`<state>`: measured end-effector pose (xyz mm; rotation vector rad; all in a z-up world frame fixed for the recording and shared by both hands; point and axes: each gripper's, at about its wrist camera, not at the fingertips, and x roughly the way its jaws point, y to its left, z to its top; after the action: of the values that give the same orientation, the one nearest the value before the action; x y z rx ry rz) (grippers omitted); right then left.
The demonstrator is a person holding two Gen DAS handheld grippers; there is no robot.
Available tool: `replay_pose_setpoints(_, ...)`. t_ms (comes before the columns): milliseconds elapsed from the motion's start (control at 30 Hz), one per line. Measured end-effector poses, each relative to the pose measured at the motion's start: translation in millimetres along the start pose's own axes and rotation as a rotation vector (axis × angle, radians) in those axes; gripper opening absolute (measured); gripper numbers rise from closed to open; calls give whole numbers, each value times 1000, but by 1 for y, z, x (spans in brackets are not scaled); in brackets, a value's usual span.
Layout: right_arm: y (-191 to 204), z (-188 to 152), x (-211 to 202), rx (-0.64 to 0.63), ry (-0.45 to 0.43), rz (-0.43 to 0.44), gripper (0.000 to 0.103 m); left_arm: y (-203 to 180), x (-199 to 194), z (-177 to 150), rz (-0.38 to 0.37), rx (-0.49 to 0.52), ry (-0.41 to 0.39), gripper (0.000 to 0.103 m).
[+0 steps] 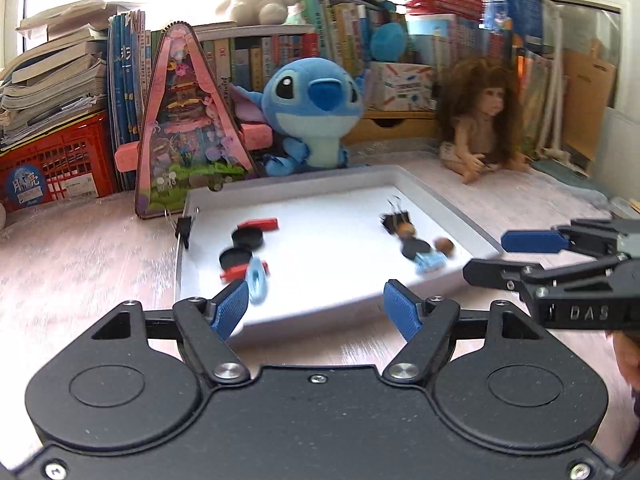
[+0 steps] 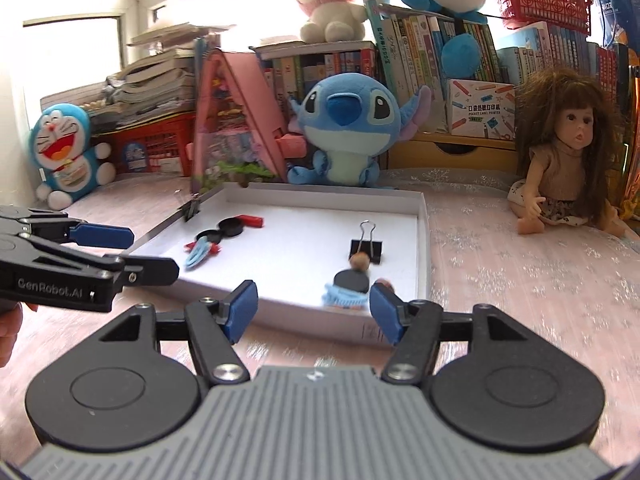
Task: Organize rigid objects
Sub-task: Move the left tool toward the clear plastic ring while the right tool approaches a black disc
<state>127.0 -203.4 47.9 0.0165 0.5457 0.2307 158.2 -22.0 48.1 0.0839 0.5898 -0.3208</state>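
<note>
A shallow white tray (image 1: pixel 440 208) (image 2: pixel 424 240) lies on the pale pink tablecloth. On its left side lie two black discs (image 1: pixel 248 238) (image 2: pixel 231 226), a red bar (image 1: pixel 260 224) and a light blue clip (image 1: pixel 256 280) (image 2: pixel 199 254). On its right side lie a black binder clip (image 2: pixel 366 250), brown beads (image 2: pixel 359 261), a black disc (image 2: pixel 352 280) and a light blue piece (image 2: pixel 344 300). Another binder clip (image 1: pixel 184 228) grips the left rim. My left gripper (image 1: pixel 316 296) (image 2: pixel 136 254) and right gripper (image 2: pixel 313 296) (image 1: pixel 492 256) hover open at the near edge, with nothing between their fingers.
Behind the tray stand a blue plush (image 2: pixel 344 128), a pink triangular toy house (image 1: pixel 188 128) and a long-haired doll (image 2: pixel 568 160). A red crate (image 1: pixel 56 164), stacked books and a blue cat toy (image 2: pixel 68 152) line the back left.
</note>
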Motion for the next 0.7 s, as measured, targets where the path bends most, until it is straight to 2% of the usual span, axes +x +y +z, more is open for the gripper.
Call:
replay_pose_setpoints(367,20,-42,-50,-28,-22,94,83,-7,-59,-63,-54,12,-4,74)
replay_pose_setpoints(700,48,-79,-75,-84,-44,100,85,-12,-93,-110,-91,11,-15,74)
